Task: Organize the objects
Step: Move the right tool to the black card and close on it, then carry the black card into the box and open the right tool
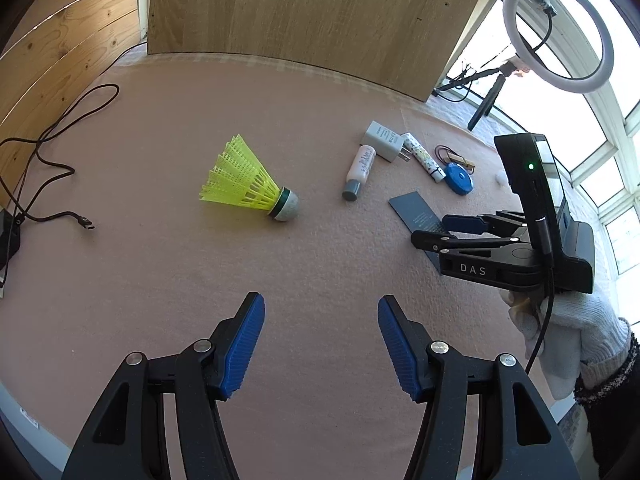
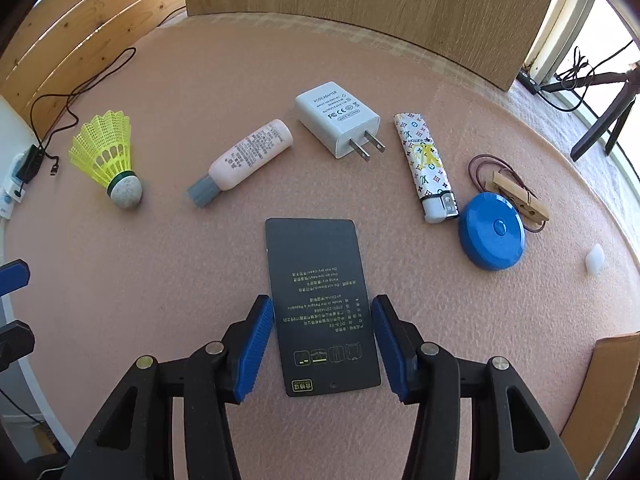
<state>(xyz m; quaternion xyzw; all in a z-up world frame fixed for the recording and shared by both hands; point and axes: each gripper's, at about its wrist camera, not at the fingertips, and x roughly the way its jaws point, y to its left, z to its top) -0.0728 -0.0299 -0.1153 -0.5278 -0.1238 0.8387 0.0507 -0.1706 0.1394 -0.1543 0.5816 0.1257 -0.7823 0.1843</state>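
Card [image 2: 320,304]: thin, stiff, light, flat on surface [image 2: 160,280]. Your right gripper [image 2: 322,344] apart, straddling long edges, pads not touching. Left gripper [image 1: 320,344] apart, empty. Pinch edges, else slips.

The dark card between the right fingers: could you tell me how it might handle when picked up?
The dark card lies flat and looks thin, so it is probably light, may flex, and its edges could be hard to pinch off the pink mat.

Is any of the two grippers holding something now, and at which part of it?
Nothing is held. The left gripper is open over bare mat. The right gripper straddles the dark card's long edges, pads not yet pressing.
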